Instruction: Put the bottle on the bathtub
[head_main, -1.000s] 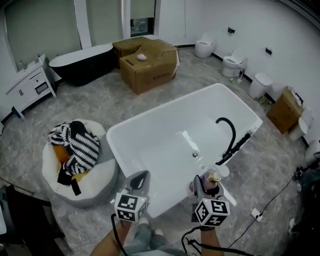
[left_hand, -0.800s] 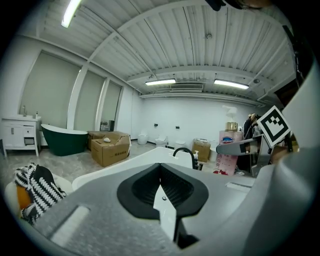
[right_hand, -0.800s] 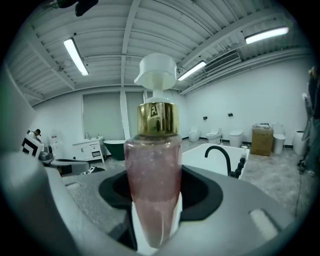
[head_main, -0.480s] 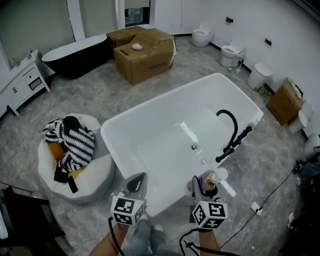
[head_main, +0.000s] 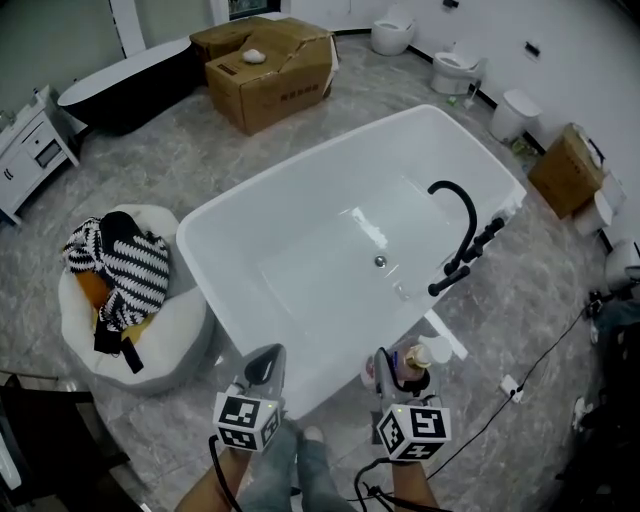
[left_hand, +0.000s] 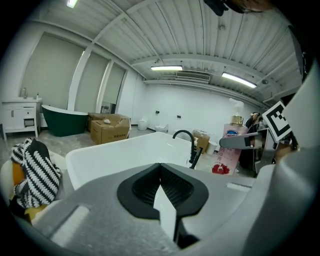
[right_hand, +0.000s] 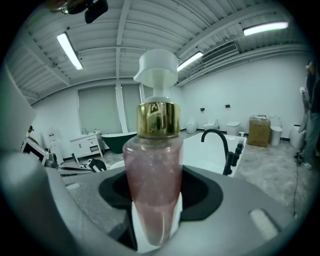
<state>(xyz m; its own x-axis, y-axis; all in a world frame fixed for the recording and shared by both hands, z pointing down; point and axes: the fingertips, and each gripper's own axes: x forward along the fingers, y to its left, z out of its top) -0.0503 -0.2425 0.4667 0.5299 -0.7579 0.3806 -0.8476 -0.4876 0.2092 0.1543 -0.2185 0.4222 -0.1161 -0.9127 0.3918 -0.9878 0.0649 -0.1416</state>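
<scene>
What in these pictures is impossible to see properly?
- Base of bottle: right gripper view, hidden inside right tool.
- Print on bottle label: left gripper view, too small.
- White object on cardboard box: head view, too small to identify.
- Person's arms: head view, cut by bottom edge.

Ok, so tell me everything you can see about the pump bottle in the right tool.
The bottle looks like clear plastic with pinkish contents, a shiny gold collar and a white pump head. The left gripper view shows a pink label with red fruit. It stands upright, clamped low between the right tool's jaws, just outside the white bathtub, apparently not touching it.
</scene>
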